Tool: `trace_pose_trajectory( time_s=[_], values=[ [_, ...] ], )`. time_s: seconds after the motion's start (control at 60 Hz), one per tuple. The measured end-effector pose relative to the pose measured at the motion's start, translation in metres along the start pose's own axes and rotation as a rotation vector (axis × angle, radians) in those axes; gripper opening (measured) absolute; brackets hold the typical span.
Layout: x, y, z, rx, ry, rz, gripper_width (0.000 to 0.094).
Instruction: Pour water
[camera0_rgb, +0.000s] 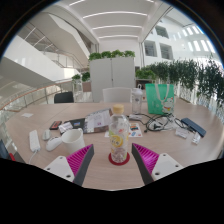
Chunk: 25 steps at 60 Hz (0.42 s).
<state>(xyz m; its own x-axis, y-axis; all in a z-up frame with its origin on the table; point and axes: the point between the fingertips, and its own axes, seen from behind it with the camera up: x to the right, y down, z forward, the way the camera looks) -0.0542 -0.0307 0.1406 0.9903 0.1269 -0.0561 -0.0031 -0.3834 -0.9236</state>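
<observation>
Gripper view: claw (119, 158) spread wide, its two pink pads (80, 158) well apart, nothing clamped. Bottle (119, 137), clear plastic with a pale cap and a yellowish band low down, stands upright on the counter (40, 165) between the fingers, with a gap at either side. Green cup (159, 98) sits beyond it, off to the right, near a tangle of cables (158, 123); probably the pour target, though that is a judgement. Grasp not yet made. Risks from here: closing off-centre could nudge the bottle and tip it, since it is tall and narrow; thin plastic may buckle under a hard squeeze; if the cap is on, no water comes out; the cup is well apart from the bottle, so a carry over the clutter could snag the cables. Counter is a pale tabletop, littered behind the bottle with papers (97, 120), a white mug (72, 137) and small devices. Room: a bright atrium with white balconies, a row of plants (190, 75) to the right, and ceiling strip lights.
</observation>
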Motion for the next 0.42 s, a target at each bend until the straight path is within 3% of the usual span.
trace_pose_trajectory(
  time_s=[0.2, 0.417],
  values=[
    [-0.054, -0.023, -0.128, 0.01, 0.125, -0.014, 0.0833],
    [-0.109, -0.052, -0.227, 0.041, 0.112, -0.01, 0.0833]
  ],
)
